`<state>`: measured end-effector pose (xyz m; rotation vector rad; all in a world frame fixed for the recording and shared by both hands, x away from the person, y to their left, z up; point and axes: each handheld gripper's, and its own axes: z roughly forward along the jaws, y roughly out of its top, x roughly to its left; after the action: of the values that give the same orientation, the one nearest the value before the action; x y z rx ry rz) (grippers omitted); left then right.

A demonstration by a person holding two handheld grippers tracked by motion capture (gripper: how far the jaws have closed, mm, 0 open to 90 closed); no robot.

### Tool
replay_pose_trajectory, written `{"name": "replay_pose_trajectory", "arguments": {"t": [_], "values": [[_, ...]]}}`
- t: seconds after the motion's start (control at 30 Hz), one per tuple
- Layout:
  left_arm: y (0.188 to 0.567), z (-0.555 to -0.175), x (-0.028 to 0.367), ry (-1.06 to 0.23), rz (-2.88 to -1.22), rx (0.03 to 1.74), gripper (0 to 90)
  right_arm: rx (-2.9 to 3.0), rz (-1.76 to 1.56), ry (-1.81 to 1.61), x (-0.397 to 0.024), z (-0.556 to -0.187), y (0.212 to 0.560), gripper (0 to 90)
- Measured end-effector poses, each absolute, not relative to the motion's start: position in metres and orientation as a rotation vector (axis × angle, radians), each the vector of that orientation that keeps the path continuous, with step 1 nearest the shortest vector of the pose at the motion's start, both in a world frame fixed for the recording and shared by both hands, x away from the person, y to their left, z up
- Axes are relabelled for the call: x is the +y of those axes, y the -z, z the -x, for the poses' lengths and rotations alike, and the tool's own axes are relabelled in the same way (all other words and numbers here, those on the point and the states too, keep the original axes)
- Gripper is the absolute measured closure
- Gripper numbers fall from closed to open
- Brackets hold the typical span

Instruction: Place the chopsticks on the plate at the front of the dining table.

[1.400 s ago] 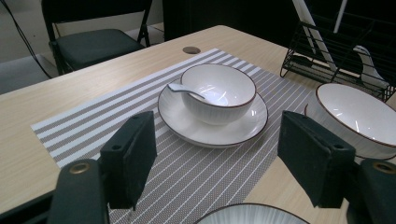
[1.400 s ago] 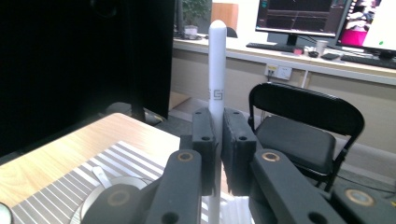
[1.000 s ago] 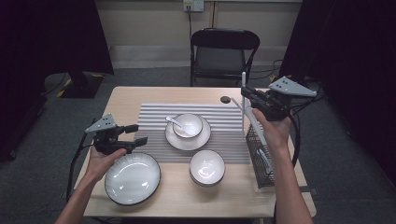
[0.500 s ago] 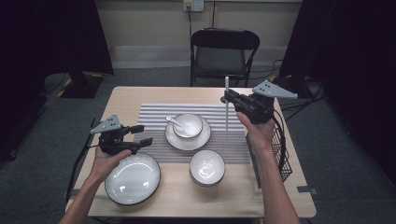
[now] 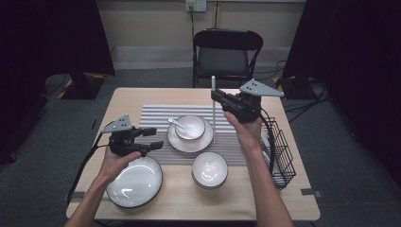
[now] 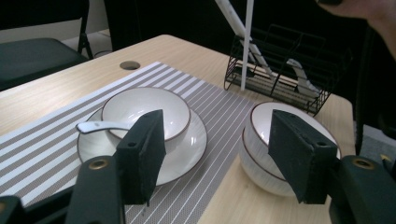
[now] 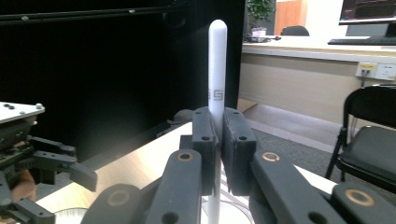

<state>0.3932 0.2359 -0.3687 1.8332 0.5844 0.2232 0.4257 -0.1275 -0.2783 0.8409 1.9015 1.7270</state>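
Chopstick [image 5: 213, 109] upright beside saucer [image 5: 190, 140], rack [image 5: 281, 153] right

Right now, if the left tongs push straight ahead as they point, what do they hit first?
Probably the small bowl near the table's front edge: it sits just beyond the left tongs, with the bowl on the saucer off to the side. Depth is unclear, so they might pass between the two.

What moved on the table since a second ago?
The right gripper, jaws clamped on the white stick, carried it from above the wire basket leftward, over the striped mat. The left gripper has just been closing its empty jaws a little. The bowls, plate and spoon stayed put.
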Motion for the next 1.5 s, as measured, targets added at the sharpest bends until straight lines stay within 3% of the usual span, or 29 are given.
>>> {"name": "replay_pose_trajectory", "arguments": {"t": [0.27, 0.93, 1.5], "values": [[0.364, -0.396, 0.231, -0.261, -1.83, 0.573, 30.7, 1.933, -0.814, -1.755, -0.108, -0.428, 0.278, 85.2], [0.36, -0.406, 0.208, -0.173, -1.777, 0.524, 36.0, 1.988, -0.741, -1.843, -0.067, -0.431, 0.274, 85.2], [0.372, -0.422, 0.188, -0.147, -1.773, 0.5, 59.2, 2.034, -0.673, -1.909, -0.043, -0.427, 0.268, 85.2]]}}
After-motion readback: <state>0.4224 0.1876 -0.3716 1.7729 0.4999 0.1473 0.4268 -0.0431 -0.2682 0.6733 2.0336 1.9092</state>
